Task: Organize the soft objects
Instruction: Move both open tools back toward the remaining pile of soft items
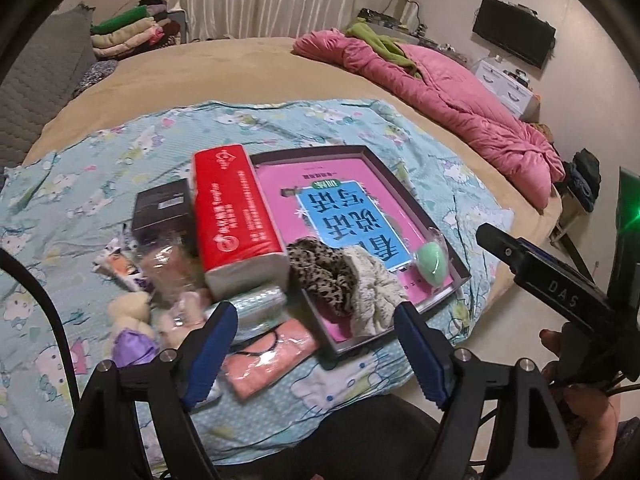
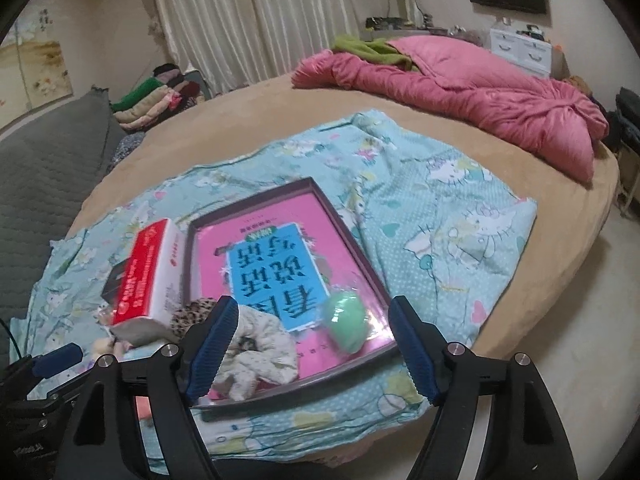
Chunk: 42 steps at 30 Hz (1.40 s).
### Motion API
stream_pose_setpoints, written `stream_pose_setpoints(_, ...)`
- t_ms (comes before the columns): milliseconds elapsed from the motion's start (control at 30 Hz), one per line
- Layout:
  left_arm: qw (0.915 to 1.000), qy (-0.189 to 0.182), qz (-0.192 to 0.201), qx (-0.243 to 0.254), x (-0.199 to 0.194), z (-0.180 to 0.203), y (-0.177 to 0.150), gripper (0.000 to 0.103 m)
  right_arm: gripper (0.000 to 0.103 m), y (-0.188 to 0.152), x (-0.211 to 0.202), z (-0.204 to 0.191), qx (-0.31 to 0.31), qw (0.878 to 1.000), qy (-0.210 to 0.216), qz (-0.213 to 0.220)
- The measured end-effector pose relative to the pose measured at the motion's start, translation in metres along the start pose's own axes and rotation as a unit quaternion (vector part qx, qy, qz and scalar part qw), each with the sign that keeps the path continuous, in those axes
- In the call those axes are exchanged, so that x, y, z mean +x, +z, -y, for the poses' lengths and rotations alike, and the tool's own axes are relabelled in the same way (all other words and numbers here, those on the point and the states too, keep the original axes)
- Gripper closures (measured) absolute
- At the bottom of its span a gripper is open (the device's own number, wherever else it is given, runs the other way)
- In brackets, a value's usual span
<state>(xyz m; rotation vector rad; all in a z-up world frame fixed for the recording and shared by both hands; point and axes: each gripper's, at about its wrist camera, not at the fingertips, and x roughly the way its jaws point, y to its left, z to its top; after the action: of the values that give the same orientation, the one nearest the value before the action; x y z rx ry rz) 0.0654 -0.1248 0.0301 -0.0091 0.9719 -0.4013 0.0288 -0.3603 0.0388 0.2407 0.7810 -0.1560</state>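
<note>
The right gripper [image 2: 310, 344] is seen with its blue pads spread wide, nothing pinched between them. Under it, a dark-rimmed tray [image 2: 344, 216] with a pink printed bottom is laid on a pale blue cartoon-print sheet [image 2: 440, 208]. A cream scrunchie [image 2: 260, 354] and a leopard-print one [image 2: 192, 312] are parked in the tray's near left corner, a green egg-shaped sponge [image 2: 346, 322] at its near right. A red tissue pack [image 2: 148, 276] is propped just left of the tray. A pink quilt [image 2: 480, 96] is bunched up further back.

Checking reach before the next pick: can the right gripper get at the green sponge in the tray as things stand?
Probably yes. The right gripper is open and empty, and the green sponge lies uncovered in the tray, apart from the cream scrunchie.
</note>
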Motion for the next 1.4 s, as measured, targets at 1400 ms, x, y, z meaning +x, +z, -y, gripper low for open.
stream_pose_setpoints(1400, 0.9788, 0.084, -0.033, -0.184, -0.02, -0.195, -0.06, 0.023, 0.024, -0.1, 0.03, -0.182, -0.378, 0.914, 0.074, -0.131)
